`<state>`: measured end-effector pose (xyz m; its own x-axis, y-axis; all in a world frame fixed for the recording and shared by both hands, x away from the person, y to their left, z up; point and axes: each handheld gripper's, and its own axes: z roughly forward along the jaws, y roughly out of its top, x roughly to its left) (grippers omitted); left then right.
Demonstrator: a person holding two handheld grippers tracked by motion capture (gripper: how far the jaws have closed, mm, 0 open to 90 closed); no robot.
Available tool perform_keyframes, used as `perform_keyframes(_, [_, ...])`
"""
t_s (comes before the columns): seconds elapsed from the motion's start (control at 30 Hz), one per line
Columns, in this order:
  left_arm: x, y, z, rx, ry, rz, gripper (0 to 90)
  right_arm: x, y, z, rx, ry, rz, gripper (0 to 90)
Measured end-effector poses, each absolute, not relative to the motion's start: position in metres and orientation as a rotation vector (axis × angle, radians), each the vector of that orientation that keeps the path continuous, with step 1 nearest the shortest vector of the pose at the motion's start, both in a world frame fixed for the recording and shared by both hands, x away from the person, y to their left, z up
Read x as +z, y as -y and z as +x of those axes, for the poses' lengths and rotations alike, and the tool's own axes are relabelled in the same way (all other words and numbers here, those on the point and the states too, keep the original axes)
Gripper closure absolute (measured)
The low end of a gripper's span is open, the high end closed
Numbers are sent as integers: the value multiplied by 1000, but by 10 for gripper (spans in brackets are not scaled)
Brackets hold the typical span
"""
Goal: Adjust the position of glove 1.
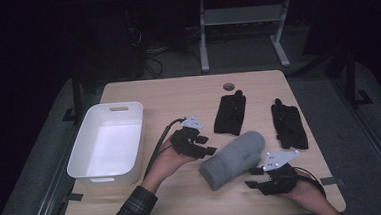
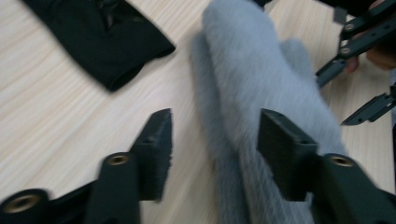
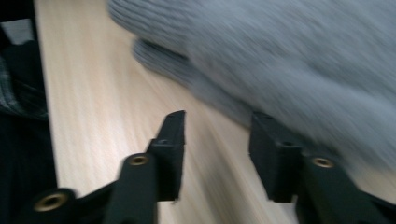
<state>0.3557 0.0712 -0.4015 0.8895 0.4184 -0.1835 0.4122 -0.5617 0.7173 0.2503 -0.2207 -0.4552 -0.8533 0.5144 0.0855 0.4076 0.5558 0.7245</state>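
Pale wooden table [image 1: 188,95], dark room

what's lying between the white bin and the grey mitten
In the high view, the left gripper and the hand holding it lie between the white bin and the grey mitten, over bare wooden tabletop.

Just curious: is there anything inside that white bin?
The white bin looks empty: its pale floor shows bare in the high view. Its near wall hides a thin strip of floor right behind it, so nothing can be said of that strip.
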Motion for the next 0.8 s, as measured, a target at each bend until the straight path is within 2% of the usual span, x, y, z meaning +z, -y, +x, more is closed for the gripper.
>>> perform_keyframes(0.03, [-400,-66,357,2,-580,2233,386,-455,221,250,1180,-2649,790,476])
perform_keyframes(0.1, [-399,-56,361,-7,-566,2242,306,-459,235,249,1155,-2616,857,408])
perform_keyframes(0.13, [-399,-52,362,-5,-556,2239,306,-459,235,249,1155,-2616,857,408])
perform_keyframes(0.17, [-399,-47,364,-6,-555,2237,271,-461,243,248,1122,-2585,883,362])
perform_keyframes(0.37, [-410,-21,373,-47,-548,2261,192,-466,261,256,1106,-2503,979,262])
perform_keyframes(0.57, [-426,-1,380,-83,-541,2303,168,-474,267,262,1044,-2489,1044,187])
perform_keyframes(0.8, [-443,3,386,-110,-536,2358,142,-478,266,265,1030,-2482,1042,159])
